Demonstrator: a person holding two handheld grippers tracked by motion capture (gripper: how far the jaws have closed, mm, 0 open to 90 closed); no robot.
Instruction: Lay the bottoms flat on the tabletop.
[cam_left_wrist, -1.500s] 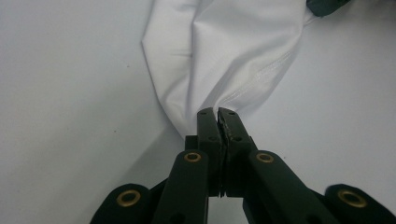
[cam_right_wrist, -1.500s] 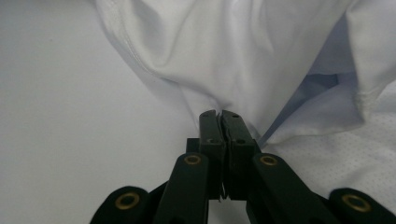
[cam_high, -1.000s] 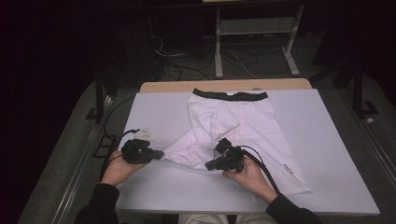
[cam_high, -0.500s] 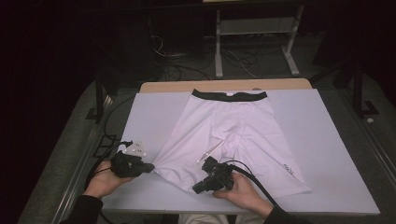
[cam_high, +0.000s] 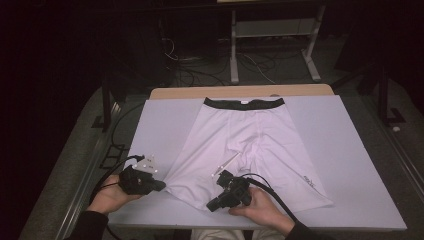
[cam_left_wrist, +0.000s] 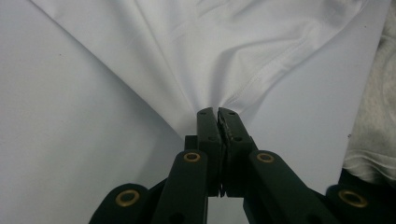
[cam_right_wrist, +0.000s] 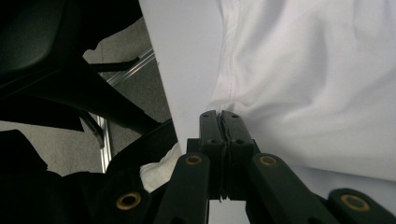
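Both my grippers pinch the white shorts.
My left gripper and right gripper squeeze the leg hem tight on the white table; the room is dark.

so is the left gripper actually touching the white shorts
Touching. In the left gripper view the left gripper has its jaws shut on the hem corner of the white shorts, and the cloth bunches right at the tips.

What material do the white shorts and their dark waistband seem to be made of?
White shorts: probably thin stretchy knit, smooth matte; soft folds, stitched hem where the left gripper pinches it. Waistband: likely elastic, a flat dark band; too far to be certain.
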